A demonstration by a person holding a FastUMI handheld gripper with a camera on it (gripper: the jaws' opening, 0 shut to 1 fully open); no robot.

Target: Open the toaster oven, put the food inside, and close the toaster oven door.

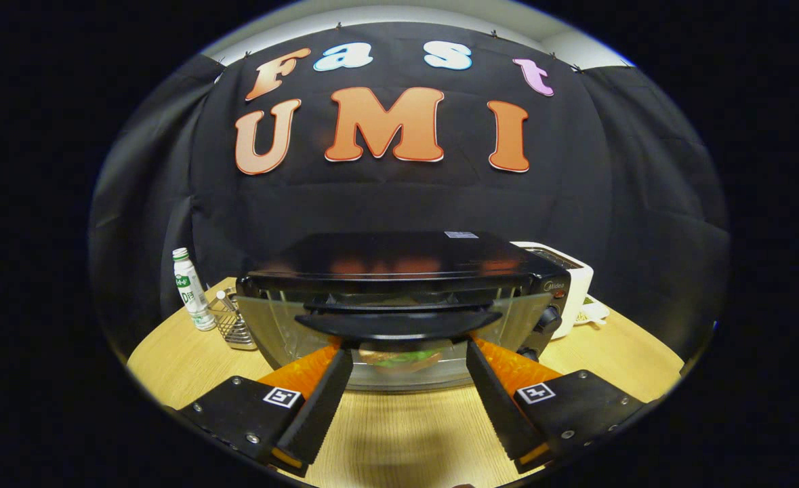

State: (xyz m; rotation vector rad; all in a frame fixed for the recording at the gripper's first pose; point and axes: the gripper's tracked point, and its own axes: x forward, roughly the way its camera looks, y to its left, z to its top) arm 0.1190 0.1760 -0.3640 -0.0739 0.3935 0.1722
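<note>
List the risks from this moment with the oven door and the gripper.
1. The gripper is open, its jaws spread just under the door handle without gripping it; the glass door, seemingly partly open, might swing or drop.
2. The food sits behind the glass near the front, so a hard push could jolt it.
3. The wire basket and bottle stand close beside the toaster oven; a shove may knock them.

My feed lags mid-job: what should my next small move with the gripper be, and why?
Probably push up and forward under the door handle. The food seems already inside, behind the glass door, which looks tilted ajar, and the open gripper has its fingertips just beneath the handle.
</note>
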